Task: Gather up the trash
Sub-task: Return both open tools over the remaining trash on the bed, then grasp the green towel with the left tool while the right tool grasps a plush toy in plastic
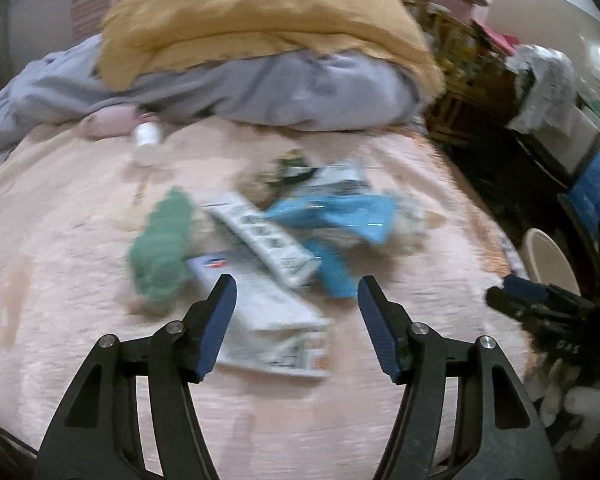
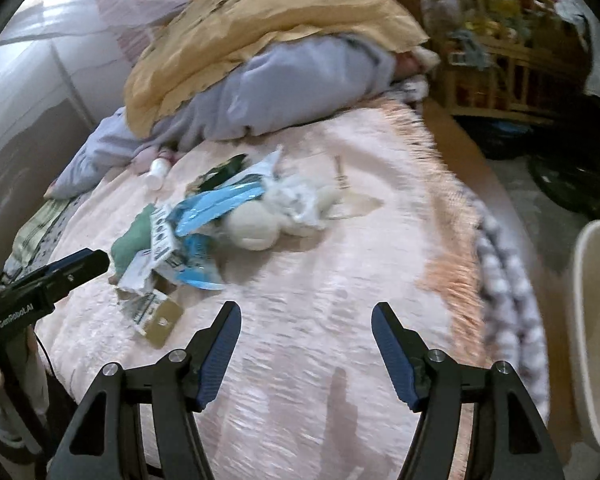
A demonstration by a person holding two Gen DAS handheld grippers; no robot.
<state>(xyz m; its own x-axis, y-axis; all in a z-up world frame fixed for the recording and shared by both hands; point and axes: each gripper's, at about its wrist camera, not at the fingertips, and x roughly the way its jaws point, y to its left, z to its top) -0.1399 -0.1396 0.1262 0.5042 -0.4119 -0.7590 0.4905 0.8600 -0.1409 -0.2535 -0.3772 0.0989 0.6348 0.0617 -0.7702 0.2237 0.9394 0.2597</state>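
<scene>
Trash lies in a heap on a pink bedspread (image 1: 60,240): a flattened white carton (image 1: 272,320), a long white box (image 1: 268,240), blue plastic wrappers (image 1: 340,212), a green cloth (image 1: 160,256) and crumpled white paper (image 2: 296,200). My left gripper (image 1: 296,300) is open and empty, just above the near end of the white carton. My right gripper (image 2: 306,320) is open and empty over bare bedspread, right of the heap (image 2: 188,232). A small white bottle (image 1: 146,140) lies further back. Each gripper shows in the other's view: the right (image 1: 516,292), the left (image 2: 76,264).
A yellow and grey pile of bedding (image 1: 260,52) lies at the back of the bed. A white bin (image 2: 596,320) stands on the floor right of the bed, also in the left wrist view (image 1: 548,260). A cluttered wooden shelf (image 2: 500,40) stands at the back right.
</scene>
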